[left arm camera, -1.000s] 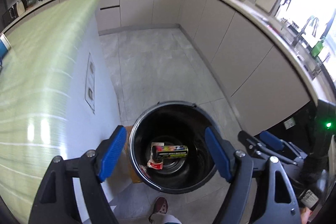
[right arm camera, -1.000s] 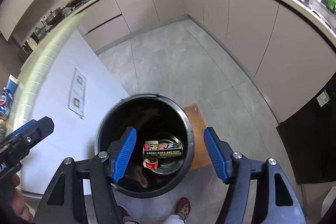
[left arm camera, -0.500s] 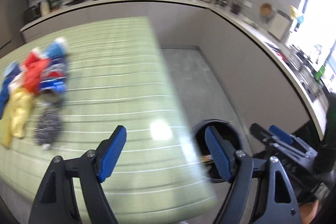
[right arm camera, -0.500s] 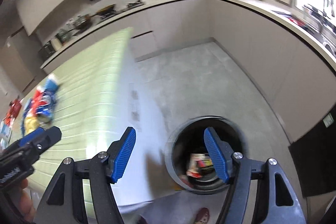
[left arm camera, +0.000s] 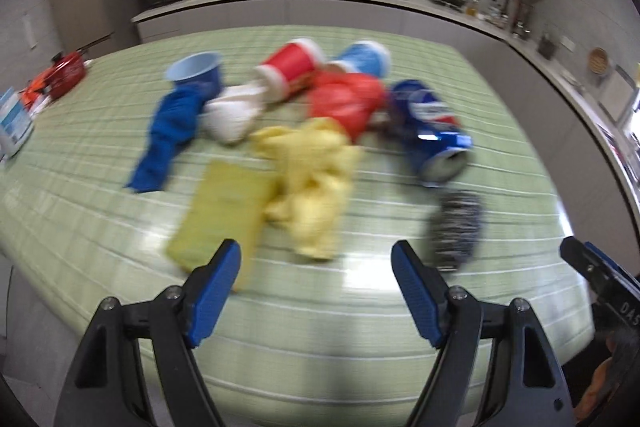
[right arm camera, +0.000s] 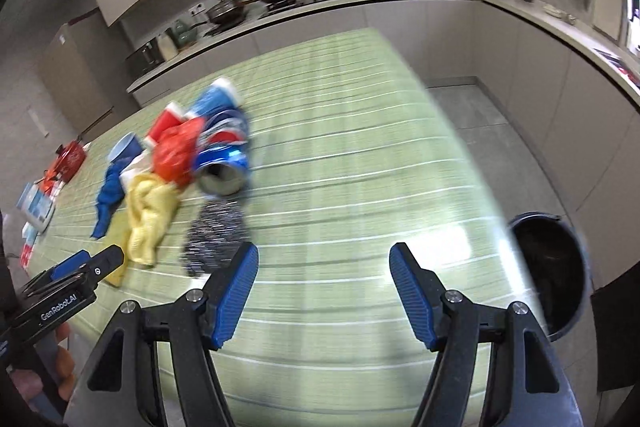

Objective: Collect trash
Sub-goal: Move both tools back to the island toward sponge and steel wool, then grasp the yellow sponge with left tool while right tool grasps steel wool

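We saw a green striped bench [left arm camera: 400,327] carrying a loose heap of trash: a blue can [left arm camera: 432,131], red cup [left arm camera: 290,65], blue cup [left arm camera: 198,69], yellow rag [left arm camera: 316,179], blue cloth [left arm camera: 168,143], a flat yellow-green packet [left arm camera: 224,211] and a dark speckled wrapper [left arm camera: 456,227].

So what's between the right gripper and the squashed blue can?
In the right wrist view, a crumpled black-and-white wrapper lies on the green table between the right gripper and the blue can.

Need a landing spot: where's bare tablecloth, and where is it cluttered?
Bare: the green tablecloth from the blue can across to the edge by the black bin, plus the near strip. Crowded: the cups, yellow cloth and wrappers left of it.
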The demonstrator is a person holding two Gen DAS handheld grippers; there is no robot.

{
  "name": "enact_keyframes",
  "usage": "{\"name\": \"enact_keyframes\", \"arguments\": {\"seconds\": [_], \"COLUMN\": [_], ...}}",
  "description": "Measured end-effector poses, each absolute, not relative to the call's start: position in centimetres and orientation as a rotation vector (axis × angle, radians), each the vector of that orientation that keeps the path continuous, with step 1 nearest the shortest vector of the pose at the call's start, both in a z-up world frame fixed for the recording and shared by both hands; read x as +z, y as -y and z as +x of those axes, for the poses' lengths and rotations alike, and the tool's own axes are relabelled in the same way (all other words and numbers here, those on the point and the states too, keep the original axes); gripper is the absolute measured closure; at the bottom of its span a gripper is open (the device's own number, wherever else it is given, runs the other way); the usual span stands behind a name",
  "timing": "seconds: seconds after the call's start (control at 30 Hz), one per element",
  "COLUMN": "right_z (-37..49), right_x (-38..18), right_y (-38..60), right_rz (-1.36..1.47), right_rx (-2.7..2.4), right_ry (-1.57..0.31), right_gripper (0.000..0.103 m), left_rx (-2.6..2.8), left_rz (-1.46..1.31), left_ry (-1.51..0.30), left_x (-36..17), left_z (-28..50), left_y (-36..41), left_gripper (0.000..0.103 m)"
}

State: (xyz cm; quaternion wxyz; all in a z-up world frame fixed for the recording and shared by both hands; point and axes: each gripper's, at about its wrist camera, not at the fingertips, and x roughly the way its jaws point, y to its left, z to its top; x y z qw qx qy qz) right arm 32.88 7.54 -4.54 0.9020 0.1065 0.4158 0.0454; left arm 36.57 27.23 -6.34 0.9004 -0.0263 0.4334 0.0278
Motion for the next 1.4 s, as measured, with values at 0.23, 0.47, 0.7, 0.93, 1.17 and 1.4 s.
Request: {"name": "enact_keyframes", "arguments": {"seconds": [0.23, 0.47, 0.7, 0.93, 1.17, 1.4], "right_z": [35.3, 37.8, 39.1, 39.4, 39.4, 38.1], "right_x": [-5.6, -7.5, -9.0, -9.5, -9.6, -8.9], "right_y": [-13.5, -15.4, -16.4, -17.6, -17.6, -16.8], "right_rz": [0.190, 0.161, 0.172, 0.168, 0.164, 0.192], "right_rx": [0.179, 0.147, 0.124, 0.119, 0.108, 0.118], "right_ry": [-0.895, -0.937, -0.956, -0.945, -0.930, -0.912], "right_gripper": [0.025, 0.024, 0.023, 0.023, 0.053, 0.056], "left_rx": [0.115, 0.087, 0.054, 0.022, 0.009, 0.004], "left_rz": [-0.082, -0.065, -0.034, -0.050, -0.098, -0.111], "left_ry": [-0.920, -0.969, -0.960, -0.910, -0.899, -0.861], "left_x": [-8.0, -10.4, -11.8, -11.6, -11.0, -9.6], "left_z": [37.1, 39.0, 40.7, 39.9, 39.5, 38.6], "left_y": [-33.0, -33.7, -34.0, -35.2, -36.4, -35.9], "left_gripper": [0.024, 0.024, 0.024, 0.040, 0.054, 0.056]}}
